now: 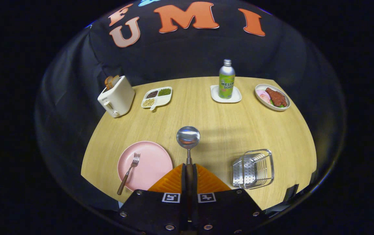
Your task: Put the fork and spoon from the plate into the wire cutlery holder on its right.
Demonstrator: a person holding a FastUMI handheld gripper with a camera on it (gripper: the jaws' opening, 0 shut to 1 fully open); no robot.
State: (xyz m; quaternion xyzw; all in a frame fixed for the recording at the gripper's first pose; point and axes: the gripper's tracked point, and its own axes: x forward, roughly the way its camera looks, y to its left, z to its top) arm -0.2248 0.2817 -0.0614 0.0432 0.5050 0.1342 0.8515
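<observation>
Staged dining setup inside a booth, black cloth wall (187, 55), wooden table (219, 124), toaster (116, 97), soda bottle (226, 79), plated food (272, 97).

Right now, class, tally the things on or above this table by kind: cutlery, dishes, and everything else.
Cutlery: 2, spoon clamped in the gripper, fork
Dishes: 4, pink plate, divided dish, white coaster, food plate
Other: 3, toaster, bottle, wire holder
Total: 9

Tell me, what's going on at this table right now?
A person's handheld gripper is shut on the spoon, holding it up above the table. The fork lies on the pink plate. The wire cutlery holder stands to the right, with neither utensil in it yet.
</observation>
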